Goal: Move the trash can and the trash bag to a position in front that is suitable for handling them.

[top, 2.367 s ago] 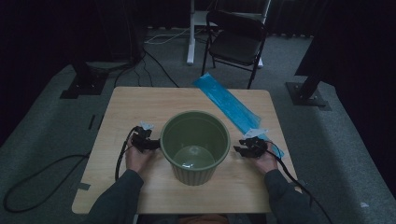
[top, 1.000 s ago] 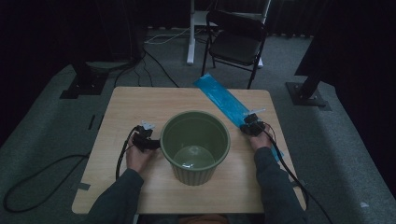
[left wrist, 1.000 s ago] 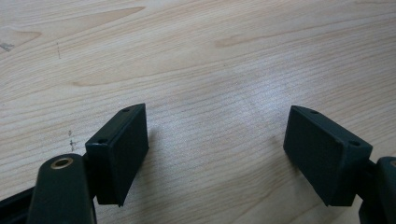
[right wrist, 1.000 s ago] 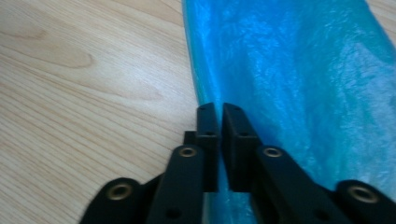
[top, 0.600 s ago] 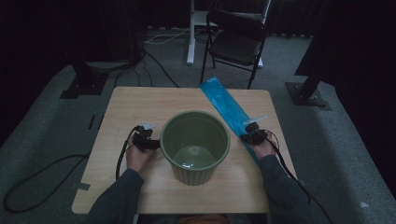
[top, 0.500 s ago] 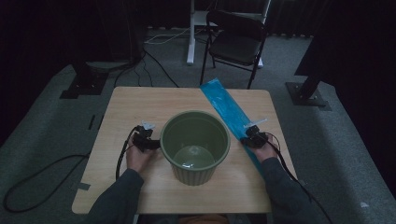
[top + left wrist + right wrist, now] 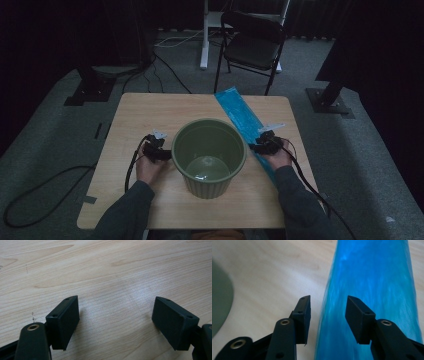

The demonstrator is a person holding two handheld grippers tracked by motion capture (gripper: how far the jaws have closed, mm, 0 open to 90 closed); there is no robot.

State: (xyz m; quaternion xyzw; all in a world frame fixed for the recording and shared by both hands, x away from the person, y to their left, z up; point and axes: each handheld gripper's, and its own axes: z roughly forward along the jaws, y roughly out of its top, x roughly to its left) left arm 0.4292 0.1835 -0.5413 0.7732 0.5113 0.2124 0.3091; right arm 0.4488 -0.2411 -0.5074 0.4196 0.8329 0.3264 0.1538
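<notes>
1. The blue plastic bag lies flat and long on the wooden table, running from the far edge down toward the person's right hand, just beside the green bin (the bin stands upright at the table's middle, with nothing in it that I can make out).
2. The right gripper sits over the near end of the bag; its jaws have just been opening and now stand partly apart, the left one over bare wood, the right one over the blue film, pressing on nothing.
3. The left gripper rests beside the bin's left wall, jaws wide apart with only table between them.
4. By my judgement the work is barely begun: the bag is not yet gripped, unfolded or put into the bin. Left to do: pinch the bag's edge, lift it, open it, and line the bin.
</notes>
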